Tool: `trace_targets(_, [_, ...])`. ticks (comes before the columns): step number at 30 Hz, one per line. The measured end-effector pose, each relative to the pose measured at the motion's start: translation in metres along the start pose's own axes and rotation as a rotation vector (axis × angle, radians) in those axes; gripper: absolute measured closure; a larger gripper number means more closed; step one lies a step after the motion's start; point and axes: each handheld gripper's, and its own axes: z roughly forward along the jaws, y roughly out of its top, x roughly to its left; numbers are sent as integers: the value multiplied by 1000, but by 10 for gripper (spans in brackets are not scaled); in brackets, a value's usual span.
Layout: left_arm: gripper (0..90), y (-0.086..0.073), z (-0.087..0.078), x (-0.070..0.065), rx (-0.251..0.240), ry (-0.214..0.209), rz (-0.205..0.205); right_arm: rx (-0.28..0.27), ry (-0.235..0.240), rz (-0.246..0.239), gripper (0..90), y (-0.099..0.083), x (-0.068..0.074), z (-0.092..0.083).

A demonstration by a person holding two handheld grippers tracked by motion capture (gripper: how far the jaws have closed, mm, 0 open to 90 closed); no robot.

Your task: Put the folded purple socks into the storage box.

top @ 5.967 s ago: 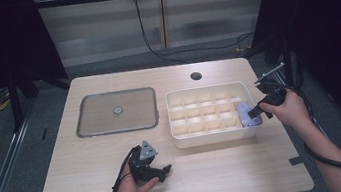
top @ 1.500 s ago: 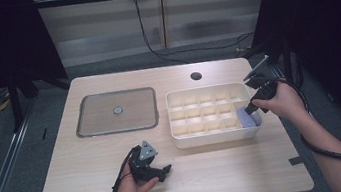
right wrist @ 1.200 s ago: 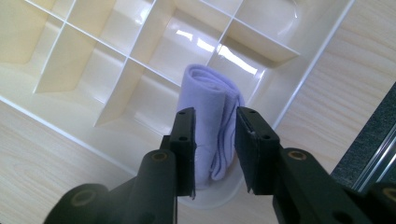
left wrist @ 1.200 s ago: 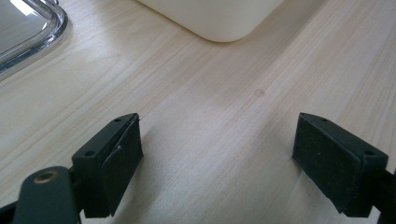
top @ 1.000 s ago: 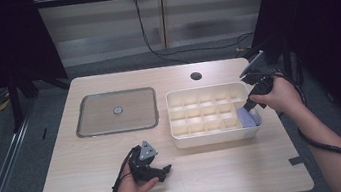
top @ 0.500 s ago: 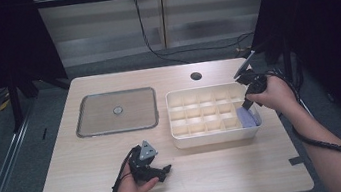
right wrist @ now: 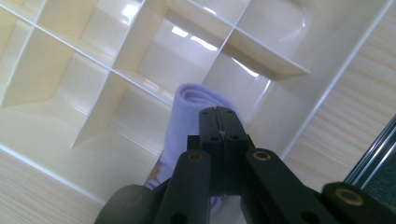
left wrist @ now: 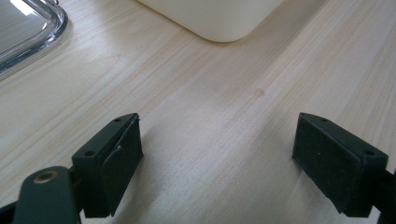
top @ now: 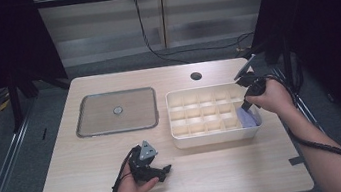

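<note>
The right gripper (top: 247, 103) points down into the near right corner compartment of the cream plastic divided organiser box (top: 183, 137) on the pale wooden bench (top: 78, 169). Its jaws have just been closing and now meet, pads together, directly over the rolled lilac cloth (right wrist: 187, 112) lying in that compartment. The left gripper (left wrist: 217, 158) rests on the bench near the front edge, jaws wide, nothing between them. A clear rectangular lid (top: 115, 112) lies left of the box.
</note>
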Motion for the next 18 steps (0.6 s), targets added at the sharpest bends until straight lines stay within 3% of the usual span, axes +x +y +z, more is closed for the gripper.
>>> trace_targets(5, [153,0,-1,1,8,-1,11,4,26,2,900,-4,0,8])
trace_targets(18, [153,0,-1,1,8,-1,11,31,22,-10,900,-11,6,12])
